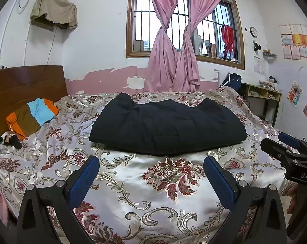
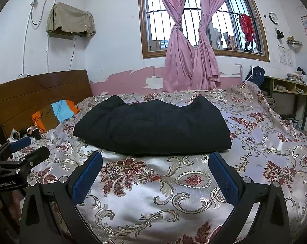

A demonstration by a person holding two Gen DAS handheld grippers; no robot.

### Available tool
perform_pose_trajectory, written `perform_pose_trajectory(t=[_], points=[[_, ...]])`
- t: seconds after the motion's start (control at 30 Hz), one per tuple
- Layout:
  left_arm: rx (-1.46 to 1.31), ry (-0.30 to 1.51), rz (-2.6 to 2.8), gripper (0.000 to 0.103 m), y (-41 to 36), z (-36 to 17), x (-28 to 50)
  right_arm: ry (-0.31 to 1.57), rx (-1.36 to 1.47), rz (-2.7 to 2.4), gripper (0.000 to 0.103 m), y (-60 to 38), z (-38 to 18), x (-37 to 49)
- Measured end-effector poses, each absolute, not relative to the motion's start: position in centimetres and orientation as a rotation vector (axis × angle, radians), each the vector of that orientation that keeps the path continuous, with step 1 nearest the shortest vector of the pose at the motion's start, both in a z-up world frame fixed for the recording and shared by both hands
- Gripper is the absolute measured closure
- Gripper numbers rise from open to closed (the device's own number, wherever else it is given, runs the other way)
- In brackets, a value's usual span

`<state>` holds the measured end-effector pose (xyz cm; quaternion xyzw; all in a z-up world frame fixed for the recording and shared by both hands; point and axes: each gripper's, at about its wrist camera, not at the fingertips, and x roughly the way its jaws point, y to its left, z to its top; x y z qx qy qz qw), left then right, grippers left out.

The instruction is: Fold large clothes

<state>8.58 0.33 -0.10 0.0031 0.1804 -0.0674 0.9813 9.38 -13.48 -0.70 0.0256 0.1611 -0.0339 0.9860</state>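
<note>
Both views bedside, facing shared bed (image 1: 133,183).

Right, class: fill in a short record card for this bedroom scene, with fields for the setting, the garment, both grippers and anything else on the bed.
setting: bed with floral satin cover, wooden headboard at left
garment: black garment, lying folded on the bed
left gripper: open, empty, short of the garment's near edge
right gripper: open, empty, short of the near edge
other items: striped cloth in orange, brown and blue by the headboard
background: barred window, pink curtains tied back
</note>
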Motion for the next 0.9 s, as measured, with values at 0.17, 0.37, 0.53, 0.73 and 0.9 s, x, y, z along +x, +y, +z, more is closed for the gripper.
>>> perform_pose_trajectory(t=[0.17, 0.37, 0.53, 0.73, 0.9], points=[[0.008, 0.364, -0.138, 0.000, 0.4, -0.1, 8.7, 0.324, 0.052, -0.067, 0.001, -13.5, -0.7, 9.4], [0.003, 0.367, -0.150, 0.000, 0.4, -0.1, 8.7, 0.325, 0.052, -0.068, 0.001, -13.4, -0.7, 9.4], [0.001, 0.374, -0.111, 0.000, 0.0, -0.4, 8.5, 0.335, 0.057, -0.066, 0.001, -13.4, -1.1, 9.4], [-0.047, 0.414, -0.066, 0.000, 1.0, -0.9, 9.2, 0.337, 0.058, -0.067, 0.001, -13.4, -1.2, 9.4], [-0.053, 0.417, -0.055, 0.000, 1.4, -1.1, 9.4, 0.340, 0.061, -0.067, 0.001, -13.2, -1.3, 9.4]])
